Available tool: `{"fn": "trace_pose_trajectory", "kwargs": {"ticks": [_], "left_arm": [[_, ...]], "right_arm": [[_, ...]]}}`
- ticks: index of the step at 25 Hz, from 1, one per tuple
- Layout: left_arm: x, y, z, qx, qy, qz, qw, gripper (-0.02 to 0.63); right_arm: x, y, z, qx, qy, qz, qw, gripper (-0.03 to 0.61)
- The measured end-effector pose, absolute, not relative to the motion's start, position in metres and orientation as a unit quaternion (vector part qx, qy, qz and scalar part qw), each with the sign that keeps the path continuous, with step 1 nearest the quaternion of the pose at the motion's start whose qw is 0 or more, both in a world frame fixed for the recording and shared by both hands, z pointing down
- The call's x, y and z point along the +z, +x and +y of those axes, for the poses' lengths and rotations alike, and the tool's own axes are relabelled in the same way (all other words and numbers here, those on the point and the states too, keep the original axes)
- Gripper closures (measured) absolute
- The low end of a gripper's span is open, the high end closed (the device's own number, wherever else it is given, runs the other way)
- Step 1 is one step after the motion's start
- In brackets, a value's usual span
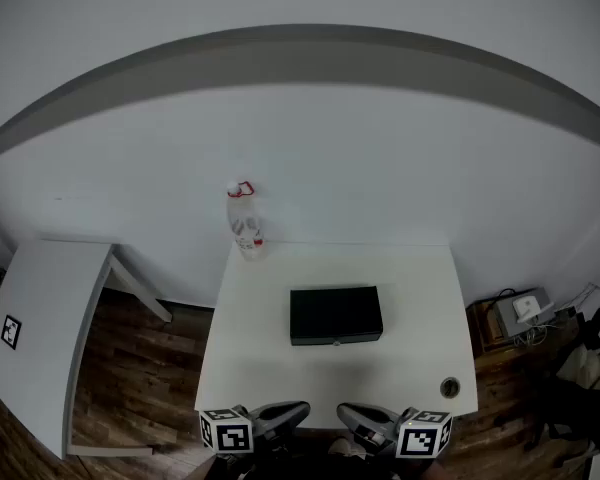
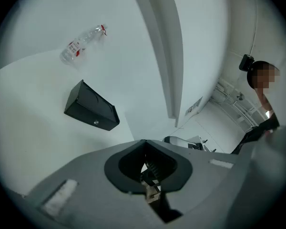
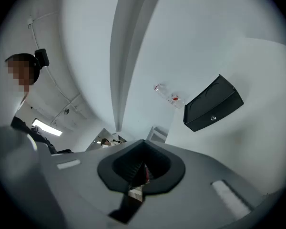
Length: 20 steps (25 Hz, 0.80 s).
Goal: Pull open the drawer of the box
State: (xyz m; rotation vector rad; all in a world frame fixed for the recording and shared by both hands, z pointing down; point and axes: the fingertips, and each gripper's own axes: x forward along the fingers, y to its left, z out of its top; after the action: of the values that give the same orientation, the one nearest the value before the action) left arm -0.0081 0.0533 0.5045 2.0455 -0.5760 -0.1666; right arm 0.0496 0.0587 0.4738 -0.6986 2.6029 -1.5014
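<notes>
**Both jaws clenched and empty; drawer shut, box untouched**

1. Nearest the camera. In the head view the left gripper (image 1: 302,410) and the right gripper (image 1: 344,412) sit side by side at the near edge of the surface (image 1: 405,363). They are well short of the box (image 1: 336,315), and each carries its marker cube at the outer end. That view does not show how the jaws stand.
- The left gripper view shows the left gripper (image 2: 145,148) with its jaws pressed together and nothing between them.
- The right gripper view shows the same for the right gripper (image 3: 143,146).

2. Near right of the box. A small round disc (image 1: 449,387) lies by the near right corner of the surface. It appears in the head view only.

3. The box. It is black and stands at about the middle of the surface, apart from everything else. Its drawer front faces the grippers and sits flush with the body. The small knob (image 1: 336,343) is a speck from above. Both gripper views show it plainly as a pale stud (image 2: 96,122) on the lower front face.

4. Beyond the box, to its left. A clear bottle (image 1: 245,220) with a red cap stands at the far left corner of the surface, against the white wall.

5. Off the surface, left of the box. A second white table (image 1: 45,308) bears a square marker. It stands on a wooden floor (image 1: 140,388) and shows in the head view only.

6. Gripper views only. A person (image 2: 257,65) shows at the picture's edge, away from the box.
</notes>
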Motion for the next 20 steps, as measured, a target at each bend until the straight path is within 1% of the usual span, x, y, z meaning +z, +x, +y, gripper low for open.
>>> {"fn": "trace_pose_trajectory", "kwargs": {"ticks": [20], "left_arm": [[0.5064, -0.0062, 0.0507, -0.067, 0.838, -0.235, 0.488, 0.609]], "right_arm": [[0.4720, 0.0524, 0.0545, -0.482, -0.232, 0.844, 0.036, 0.574]]}}
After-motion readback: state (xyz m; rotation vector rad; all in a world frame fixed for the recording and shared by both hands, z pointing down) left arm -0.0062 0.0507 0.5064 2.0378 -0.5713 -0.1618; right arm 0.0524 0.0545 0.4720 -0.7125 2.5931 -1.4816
